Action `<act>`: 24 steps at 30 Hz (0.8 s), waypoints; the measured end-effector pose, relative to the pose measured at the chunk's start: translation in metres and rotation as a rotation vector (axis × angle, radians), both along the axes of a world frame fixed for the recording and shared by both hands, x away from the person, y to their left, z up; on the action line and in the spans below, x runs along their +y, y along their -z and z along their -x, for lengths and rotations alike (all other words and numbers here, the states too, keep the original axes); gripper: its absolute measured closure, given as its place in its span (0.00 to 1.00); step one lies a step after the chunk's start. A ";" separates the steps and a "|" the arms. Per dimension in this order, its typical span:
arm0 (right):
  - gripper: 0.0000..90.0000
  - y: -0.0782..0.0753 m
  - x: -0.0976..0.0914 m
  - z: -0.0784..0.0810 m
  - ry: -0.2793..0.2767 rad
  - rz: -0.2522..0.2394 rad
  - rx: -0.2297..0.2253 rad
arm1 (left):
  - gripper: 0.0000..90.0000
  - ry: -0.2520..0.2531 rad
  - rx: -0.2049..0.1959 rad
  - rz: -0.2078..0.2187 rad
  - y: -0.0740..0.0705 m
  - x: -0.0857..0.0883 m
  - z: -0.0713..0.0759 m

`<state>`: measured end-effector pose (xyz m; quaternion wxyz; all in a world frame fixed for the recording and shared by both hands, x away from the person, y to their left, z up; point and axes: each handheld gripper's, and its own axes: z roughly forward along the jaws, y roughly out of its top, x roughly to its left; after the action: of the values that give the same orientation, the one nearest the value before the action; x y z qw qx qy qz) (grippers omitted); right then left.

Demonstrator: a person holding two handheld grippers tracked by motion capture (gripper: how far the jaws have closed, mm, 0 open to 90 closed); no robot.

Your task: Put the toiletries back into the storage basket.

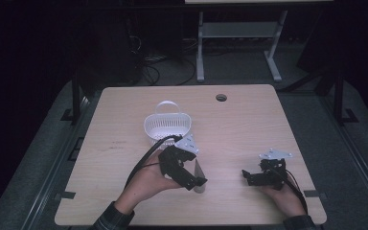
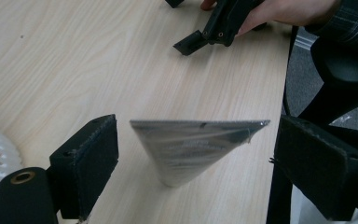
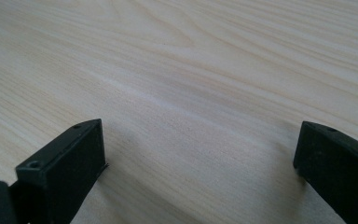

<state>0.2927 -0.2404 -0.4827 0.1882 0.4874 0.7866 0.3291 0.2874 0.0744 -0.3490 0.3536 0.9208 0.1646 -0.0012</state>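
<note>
A pale wooden table [image 1: 249, 124] spreads across the middle of the high view, with a dark cable hole [image 1: 221, 97] near its upper edge. Just left of centre stands a white perforated plastic basket [image 1: 167, 125], its thin handle arched upright; a slice of its holed wall shows at the lower left of the left gripper view. Below the basket the left gripper [image 1: 188, 173] sits in the person's hand, angled down toward the lower middle of the frame. Its jaws stand wide apart and grip nothing: in the left gripper view a small silvery foil sachet [image 2: 191, 149] lies on the wood between them, its sealed top edge running across the gap, clear of both pads. In the high view the sachet [image 1: 199, 178] appears as a pale sliver just right of that gripper. The right gripper [image 1: 255, 178] rests low near the lower right of the table, and the right gripper view shows its jaws also spread wide over bare wood, holding nothing. The likely work is lifting the sachet into the basket, and the risk lies in the closing: the packet looks thin and slick, so pads meeting it off-centre could push it flat or squirt it sideways, and a pinch on the seam alone may let it slip on the way up.
</note>
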 end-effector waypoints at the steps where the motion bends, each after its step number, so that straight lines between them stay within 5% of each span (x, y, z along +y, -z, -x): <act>1: 0.02 0.000 0.000 0.000 0.001 0.000 0.000 | 0.14 0.004 0.001 -0.007 0.001 -0.002 0.000; 14: 0.02 0.000 0.000 0.000 0.008 -0.001 -0.001 | 0.16 0.025 0.000 -0.076 0.008 -0.020 -0.003; 24: 0.02 0.000 0.000 0.000 0.015 -0.003 0.001 | 0.32 0.027 -0.019 -0.099 0.004 -0.020 -0.003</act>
<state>0.2929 -0.2407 -0.4828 0.1895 0.4938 0.7825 0.3285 0.2907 0.0544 -0.3527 0.3093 0.9392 0.1487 0.0107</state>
